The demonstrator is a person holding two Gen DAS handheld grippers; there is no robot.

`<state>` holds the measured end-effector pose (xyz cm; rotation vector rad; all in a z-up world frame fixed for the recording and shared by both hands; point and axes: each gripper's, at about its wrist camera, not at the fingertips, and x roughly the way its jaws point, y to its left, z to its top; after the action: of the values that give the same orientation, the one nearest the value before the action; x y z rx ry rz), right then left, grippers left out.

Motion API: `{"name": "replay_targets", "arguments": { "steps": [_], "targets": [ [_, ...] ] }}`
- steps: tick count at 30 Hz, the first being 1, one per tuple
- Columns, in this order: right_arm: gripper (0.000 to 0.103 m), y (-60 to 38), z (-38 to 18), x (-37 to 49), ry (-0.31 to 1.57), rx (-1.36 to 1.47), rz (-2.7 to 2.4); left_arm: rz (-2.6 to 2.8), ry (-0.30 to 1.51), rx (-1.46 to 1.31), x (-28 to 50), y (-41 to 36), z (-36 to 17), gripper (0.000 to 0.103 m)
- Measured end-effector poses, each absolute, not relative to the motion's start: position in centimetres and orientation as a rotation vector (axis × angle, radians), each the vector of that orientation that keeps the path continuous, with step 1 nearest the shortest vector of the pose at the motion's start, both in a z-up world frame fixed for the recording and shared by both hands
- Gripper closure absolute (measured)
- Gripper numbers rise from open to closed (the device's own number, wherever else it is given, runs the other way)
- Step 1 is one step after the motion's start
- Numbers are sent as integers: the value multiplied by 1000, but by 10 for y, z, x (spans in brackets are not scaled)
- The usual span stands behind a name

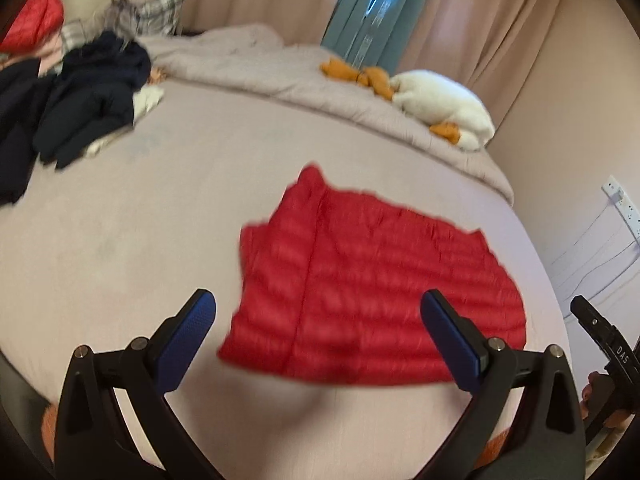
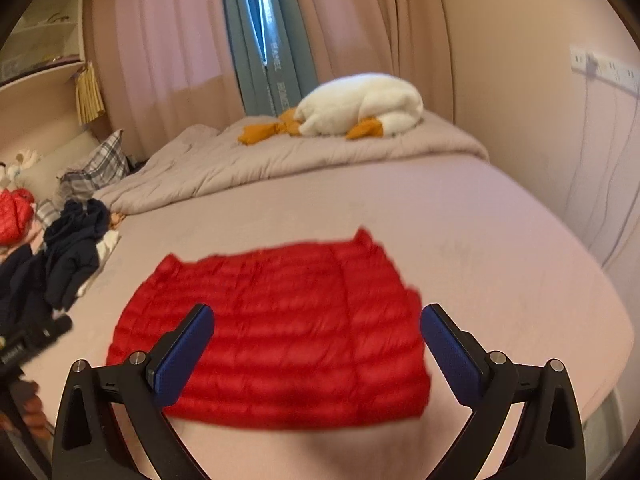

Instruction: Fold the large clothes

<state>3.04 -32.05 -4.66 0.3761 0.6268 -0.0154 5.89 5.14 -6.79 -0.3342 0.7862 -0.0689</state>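
1. The left claw (image 1: 318,304) is hanging over the bed (image 1: 120,208) with its blue pads spread wide and nothing between them; the red jacket (image 1: 372,280) is lying flat just ahead of the tips and slightly to their right
2. The right claw (image 2: 318,318) is likewise standing wide apart and pinching nothing; the same red jacket (image 2: 272,332) is lying just ahead of it and below, reaching further to its left than to its right
3. The jacket's near hem is running across the sheet just in front of both claws, close to the bed's near edge, and its far corners are pointing away toward the rumpled blanket (image 2: 280,156)
4. Bare sheet is stretching all round the jacket, with the widest open room lying to the left of the left claw and beyond the jacket's far edge
5. A heap of dark clothes (image 1: 80,96) is sitting far off to the left claw's upper left, well apart from the jacket
6. A white plush toy (image 2: 360,106) is resting on the blanket far ahead of the right claw
7. The wall (image 2: 580,184) is closing in on the right claw's right, just past the bed's rounded edge
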Motion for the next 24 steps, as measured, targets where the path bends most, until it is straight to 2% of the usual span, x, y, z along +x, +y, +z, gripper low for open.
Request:
{"name": "replay_targets", "arguments": {
  "steps": [18, 24],
  "targets": [
    [1, -293, -41, 9, 608, 408, 86, -88, 836, -244, 37, 22, -79, 0],
    [1, -284, -40, 7, 611, 331, 28, -90, 833, -236, 35, 20, -77, 0]
  ]
}}
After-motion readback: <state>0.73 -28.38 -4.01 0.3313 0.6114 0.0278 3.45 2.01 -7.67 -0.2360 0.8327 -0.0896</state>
